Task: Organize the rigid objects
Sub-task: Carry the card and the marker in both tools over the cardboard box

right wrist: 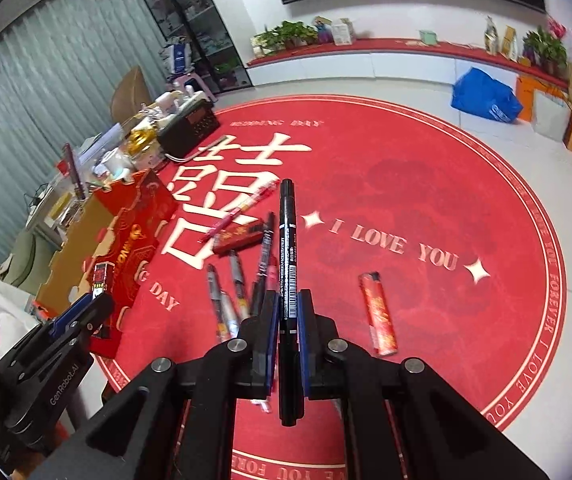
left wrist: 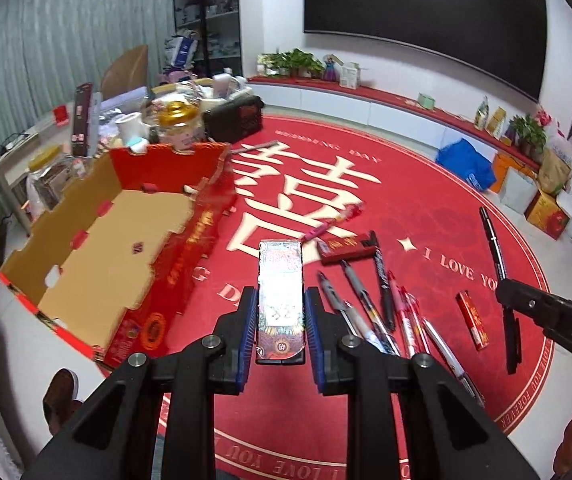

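My left gripper [left wrist: 279, 304] is shut on a shiny patterned card box [left wrist: 280, 288] and holds it above the red round rug, right of the open red cardboard tray [left wrist: 97, 240]. My right gripper [right wrist: 288, 300] is shut on a black marker pen [right wrist: 288, 264], held above the rug. It also shows in the left wrist view [left wrist: 496, 256]. Several pens [left wrist: 370, 308] lie on the rug beside a flat red box [left wrist: 346, 248] and a red lighter [right wrist: 380, 314]. The tray [right wrist: 85, 248] shows at the left of the right wrist view, with the left gripper [right wrist: 97, 300] over its near end.
A low table [left wrist: 9, 156] cluttered with jars and boxes stands behind the tray, with a black radio [left wrist: 233, 118] beside it. A blue bag [left wrist: 466, 164] and cartons sit at the far right by a low red-topped bench [left wrist: 386, 98]. A brown shoe [left wrist: 59, 396] is at lower left.
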Tool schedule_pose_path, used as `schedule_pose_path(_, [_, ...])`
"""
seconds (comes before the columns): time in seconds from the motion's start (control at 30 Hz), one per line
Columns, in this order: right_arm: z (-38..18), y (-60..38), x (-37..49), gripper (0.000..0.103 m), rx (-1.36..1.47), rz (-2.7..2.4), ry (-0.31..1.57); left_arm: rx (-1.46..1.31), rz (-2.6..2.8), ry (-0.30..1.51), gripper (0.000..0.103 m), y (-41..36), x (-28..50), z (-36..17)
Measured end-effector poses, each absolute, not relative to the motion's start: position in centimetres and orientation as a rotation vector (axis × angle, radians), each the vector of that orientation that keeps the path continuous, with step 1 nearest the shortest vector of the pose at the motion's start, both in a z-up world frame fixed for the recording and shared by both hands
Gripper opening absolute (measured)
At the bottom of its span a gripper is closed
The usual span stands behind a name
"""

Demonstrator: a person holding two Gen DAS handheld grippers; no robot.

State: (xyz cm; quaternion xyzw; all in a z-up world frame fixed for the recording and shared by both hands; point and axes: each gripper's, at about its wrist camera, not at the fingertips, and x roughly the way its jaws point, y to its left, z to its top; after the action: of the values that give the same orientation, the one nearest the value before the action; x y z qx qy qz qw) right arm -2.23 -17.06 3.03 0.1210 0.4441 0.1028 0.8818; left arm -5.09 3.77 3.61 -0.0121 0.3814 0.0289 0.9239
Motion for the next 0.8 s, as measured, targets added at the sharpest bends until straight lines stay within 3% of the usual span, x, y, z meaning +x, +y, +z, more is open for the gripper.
schedule_pose_path(0.8, [8.4, 1.0, 2.3, 0.01, 0.059, 0.604, 0.879, -0.143, 0.363, 0.696, 0.025, 17.8, -4.0, 8.2])
